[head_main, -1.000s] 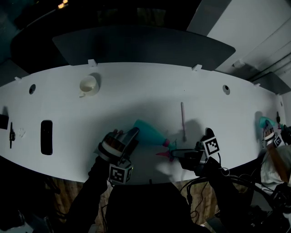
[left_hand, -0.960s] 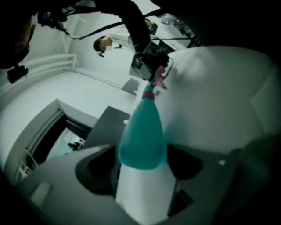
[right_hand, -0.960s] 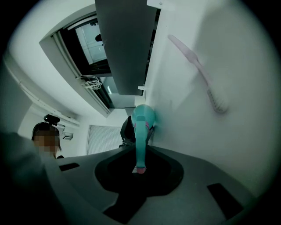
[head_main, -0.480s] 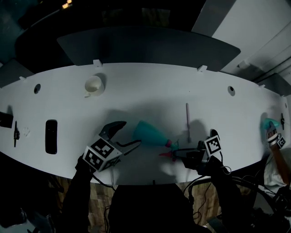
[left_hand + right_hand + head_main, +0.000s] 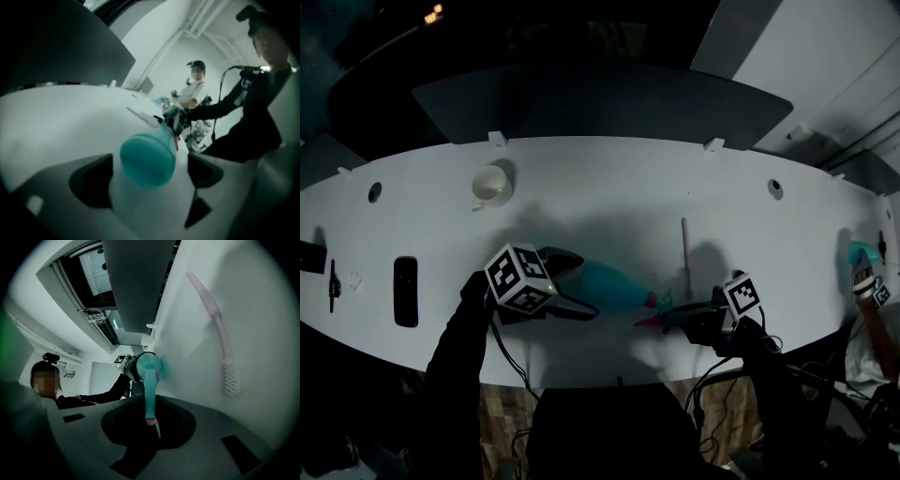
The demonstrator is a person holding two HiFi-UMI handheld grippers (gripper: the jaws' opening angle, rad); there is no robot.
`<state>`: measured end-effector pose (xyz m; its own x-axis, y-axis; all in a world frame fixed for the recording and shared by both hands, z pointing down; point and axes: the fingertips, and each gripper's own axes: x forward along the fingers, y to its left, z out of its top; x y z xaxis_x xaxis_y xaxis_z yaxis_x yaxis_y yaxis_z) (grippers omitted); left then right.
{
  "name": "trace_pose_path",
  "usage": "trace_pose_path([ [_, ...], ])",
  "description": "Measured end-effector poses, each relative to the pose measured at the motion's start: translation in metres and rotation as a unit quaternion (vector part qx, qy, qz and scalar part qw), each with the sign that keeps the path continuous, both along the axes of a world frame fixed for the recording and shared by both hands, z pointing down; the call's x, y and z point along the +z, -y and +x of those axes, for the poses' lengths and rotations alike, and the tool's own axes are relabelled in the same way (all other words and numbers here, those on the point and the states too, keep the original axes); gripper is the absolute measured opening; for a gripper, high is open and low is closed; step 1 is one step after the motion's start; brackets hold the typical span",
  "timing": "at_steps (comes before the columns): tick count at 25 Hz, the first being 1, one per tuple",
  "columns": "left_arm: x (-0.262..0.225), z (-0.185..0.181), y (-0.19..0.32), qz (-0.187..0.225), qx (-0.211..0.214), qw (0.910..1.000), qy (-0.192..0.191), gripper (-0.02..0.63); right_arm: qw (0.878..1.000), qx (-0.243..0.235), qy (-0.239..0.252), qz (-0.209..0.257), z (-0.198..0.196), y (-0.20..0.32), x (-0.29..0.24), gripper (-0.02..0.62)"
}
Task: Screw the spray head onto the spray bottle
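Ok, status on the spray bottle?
Left hand-held gripper open, jaws just opened, bottle between them, unclamped. Right hand-held gripper shut on spray head at the bottle's neck. Brush lies apart, not in the way.

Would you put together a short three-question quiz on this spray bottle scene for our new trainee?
1. True or false: the spray bottle stands upright.
2. What does the right gripper grip? A) cup B) spray head C) brush
3. Name what sits between the left gripper's open jaws.
Key: 1 false, it lies level; 2 B; 3 the bottle's base, untouched. Those jaws have just been opening.
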<state>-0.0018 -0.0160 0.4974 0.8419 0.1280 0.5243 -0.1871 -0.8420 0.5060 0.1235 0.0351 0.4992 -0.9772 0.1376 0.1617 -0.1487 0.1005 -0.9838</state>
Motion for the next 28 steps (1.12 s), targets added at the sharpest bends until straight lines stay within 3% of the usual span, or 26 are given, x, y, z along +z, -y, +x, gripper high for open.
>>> trace_pose_path([
  [4,-0.004,0.012,0.004,0.018,0.018,0.999,-0.036,0.522,1.0,-0.02,0.003,-0.002,-0.003,0.0,0.0,0.067],
  [9,0.012,0.016,-0.012,0.056,0.094,0.9939,0.014,0.52,1.0,-0.025,0.004,-0.003,-0.005,0.003,0.001,0.067],
  [11,0.015,0.015,-0.01,0.073,0.092,0.9928,0.024,0.494,1.0,-0.029,0.002,-0.004,-0.004,0.002,0.004,0.067],
  [12,0.015,0.015,-0.008,0.081,0.087,0.9926,0.025,0.445,1.0,-0.028,0.002,-0.004,-0.004,0.003,0.004,0.067],
  [14,0.011,0.014,-0.005,0.099,0.069,0.9926,0.01,0.442,1.0,-0.024,0.006,-0.003,-0.004,0.004,0.001,0.067],
  [16,-0.001,0.015,-0.001,0.144,0.043,0.9886,-0.013,0.44,1.0,-0.016,0.014,0.002,-0.003,0.008,-0.005,0.067],
  [18,-0.02,0.014,0.003,0.229,0.027,0.9729,-0.011,0.44,0.999,-0.013,0.028,0.012,-0.003,0.013,-0.016,0.067],
  [21,-0.045,0.009,0.007,0.37,0.033,0.928,0.031,0.439,0.998,-0.026,0.053,0.027,-0.007,0.016,-0.038,0.067],
  [23,-0.059,0.005,0.007,0.422,0.04,0.9051,0.036,0.439,0.997,-0.036,0.066,0.026,-0.011,0.016,-0.05,0.067],
  [25,-0.067,0.0,0.003,0.435,0.045,0.8986,0.037,0.439,0.996,-0.051,0.068,0.022,-0.016,0.012,-0.058,0.067],
  [28,-0.071,-0.006,-0.006,0.418,0.036,0.9074,0.031,0.439,0.996,-0.07,0.052,0.03,-0.021,0.008,-0.062,0.067],
])
